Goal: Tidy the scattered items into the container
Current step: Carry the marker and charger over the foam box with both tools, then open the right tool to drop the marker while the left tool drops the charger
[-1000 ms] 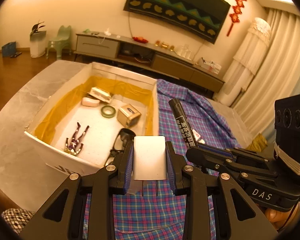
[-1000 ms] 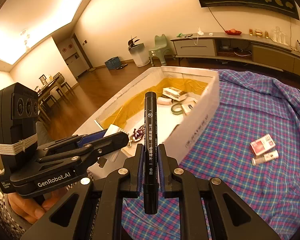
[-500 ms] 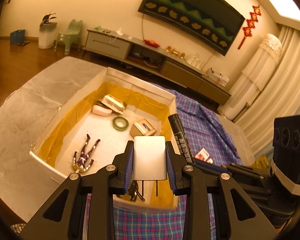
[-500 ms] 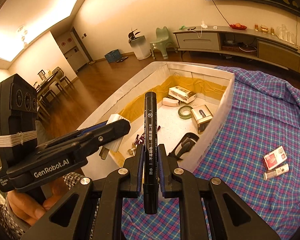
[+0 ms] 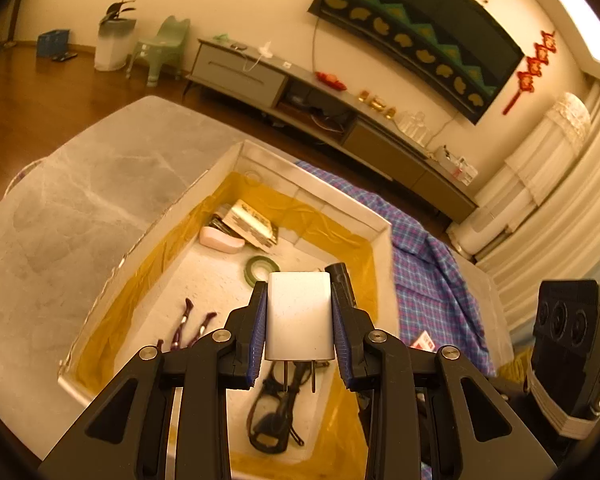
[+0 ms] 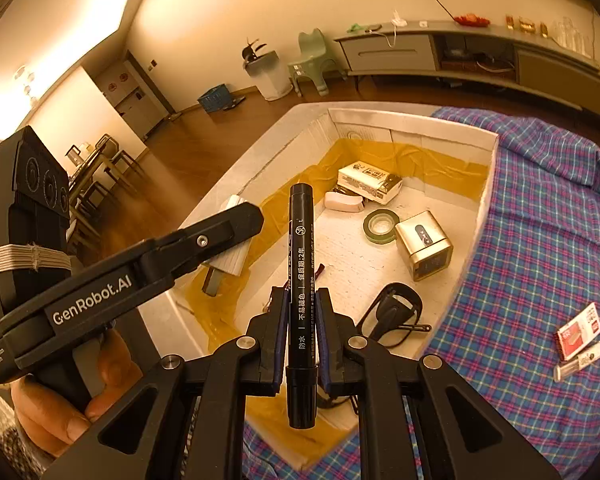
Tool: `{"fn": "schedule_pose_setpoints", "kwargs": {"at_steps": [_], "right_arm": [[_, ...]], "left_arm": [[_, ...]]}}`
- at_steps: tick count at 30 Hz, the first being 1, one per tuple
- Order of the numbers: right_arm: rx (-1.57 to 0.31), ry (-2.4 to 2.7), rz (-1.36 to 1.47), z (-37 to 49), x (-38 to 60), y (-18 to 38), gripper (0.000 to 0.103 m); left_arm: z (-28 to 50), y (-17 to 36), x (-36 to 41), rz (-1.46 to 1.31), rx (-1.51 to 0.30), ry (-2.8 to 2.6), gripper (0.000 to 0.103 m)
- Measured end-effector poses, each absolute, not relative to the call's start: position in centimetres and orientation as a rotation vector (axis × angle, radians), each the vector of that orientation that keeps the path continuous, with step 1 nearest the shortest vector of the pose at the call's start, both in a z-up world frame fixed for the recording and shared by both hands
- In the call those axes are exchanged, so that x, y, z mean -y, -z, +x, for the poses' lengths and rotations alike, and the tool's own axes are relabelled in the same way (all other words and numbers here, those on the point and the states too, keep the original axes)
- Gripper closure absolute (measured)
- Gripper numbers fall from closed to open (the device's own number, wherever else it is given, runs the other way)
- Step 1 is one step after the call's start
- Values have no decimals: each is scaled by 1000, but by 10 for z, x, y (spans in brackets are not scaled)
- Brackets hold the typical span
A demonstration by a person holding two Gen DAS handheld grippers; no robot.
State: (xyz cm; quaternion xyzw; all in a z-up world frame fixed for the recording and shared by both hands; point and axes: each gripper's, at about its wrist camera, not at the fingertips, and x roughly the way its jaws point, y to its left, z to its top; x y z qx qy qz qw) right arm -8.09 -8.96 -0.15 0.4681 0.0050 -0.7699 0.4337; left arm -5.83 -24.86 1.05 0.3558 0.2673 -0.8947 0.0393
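Change: a second ago we saw the box (image 5: pixel 380 236) ahead of both claws, over the plaid cloth (image 6: pixel 540 248); now both claws hang above its open inside, so each carried item is in place for a drop.
Meaning: we judge the carry nearly over; what remains is to let go, then fetch the leftovers.
Left claw (image 5: pixel 300 320): partly closed, its blue pads clamped on both sides of the white charger (image 5: pixel 300 316), prongs pointing back toward us at 6 o'clock.
Right claw (image 6: pixel 302 320): as closed as it gets, pinching the black marker (image 6: pixel 301 272) at its lower barrel; the marker stands up toward 12 o'clock.
Charger: held above the glasses (image 5: pixel 276 412), not touching the box floor.
Marker: held above the box's near end, glasses (image 6: pixel 392 312) just at 3 o'clock of it.
Box contents: tape roll (image 6: pixel 381 222), gold cube (image 6: pixel 424 246), carton (image 6: pixel 368 182), glasses.
Still out: a red packet (image 6: pixel 579 330) and a small tube (image 6: pixel 578 362) on the cloth, at 3 o'clock from the right claw.
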Motion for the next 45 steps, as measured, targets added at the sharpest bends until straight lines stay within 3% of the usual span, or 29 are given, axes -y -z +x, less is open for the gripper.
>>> {"fn": "schedule_pose_setpoints", "kwargs": {"at_steps": [11, 23, 32, 34, 45], "right_arm": [[56, 1912, 1311, -117, 114, 20, 88], [74, 1868, 1465, -138, 141, 47, 88], [48, 1897, 1502, -144, 154, 53, 87], [55, 1917, 1508, -148, 154, 55, 82], [71, 1911, 1510, -147, 141, 54, 82]], "left_arm": [[-102, 24, 283, 1266, -966, 2571, 72], [-132, 52, 291, 1457, -870, 2465, 72], [-142, 51, 288, 1490, -774, 2462, 71], [-144, 51, 289, 1492, -773, 2464, 65], [-140, 44, 282, 1478, -711, 2480, 64]]}}
